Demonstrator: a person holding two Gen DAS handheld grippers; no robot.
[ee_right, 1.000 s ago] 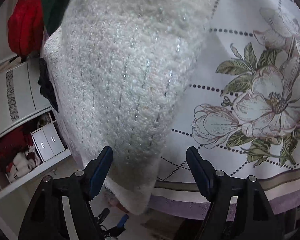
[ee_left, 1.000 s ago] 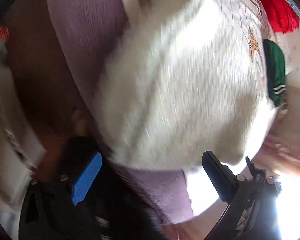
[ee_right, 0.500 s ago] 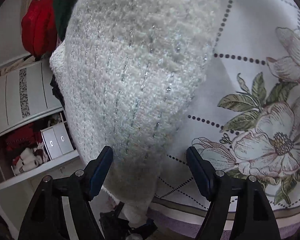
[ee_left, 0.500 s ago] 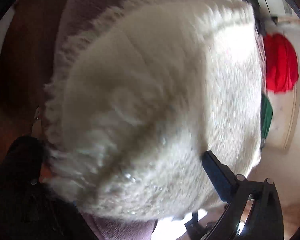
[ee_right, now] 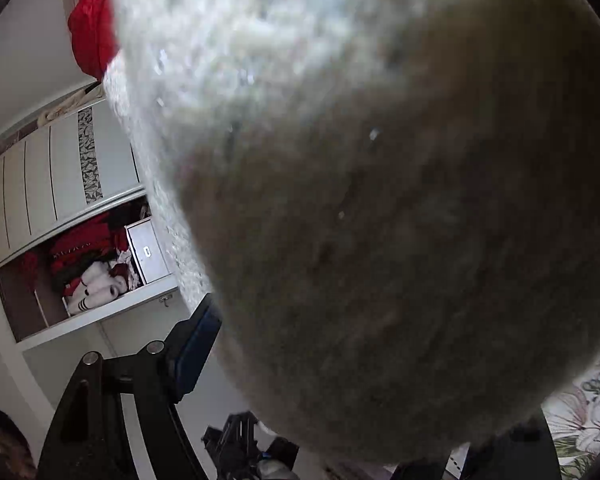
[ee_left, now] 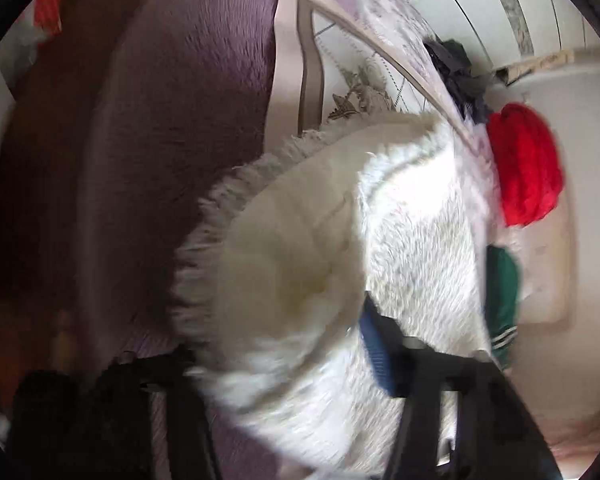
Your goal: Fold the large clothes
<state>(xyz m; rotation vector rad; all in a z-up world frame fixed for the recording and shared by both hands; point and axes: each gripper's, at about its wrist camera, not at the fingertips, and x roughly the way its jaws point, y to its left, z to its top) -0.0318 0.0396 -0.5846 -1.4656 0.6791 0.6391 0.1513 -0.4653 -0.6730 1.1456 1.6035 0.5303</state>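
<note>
In our left gripper (ee_left: pixel 284 360) the jaws are closing, with a thick fold of the fluffy white sweater (ee_left: pixel 380 264) bunched between them; whether the pads already press on it we cannot tell. The sweater lies on the bed, over the floral bedspread (ee_left: pixel 340 64), with a red garment (ee_left: pixel 528 164) and a green garment (ee_left: pixel 500 292) just beyond it to the right. Our right gripper (ee_right: pixel 360 360) is closing too; the sweater (ee_right: pixel 340 160) drapes over it and hides the right finger, so its grip is unclear. A wardrobe (ee_right: pixel 60 168) stands far left.
</note>
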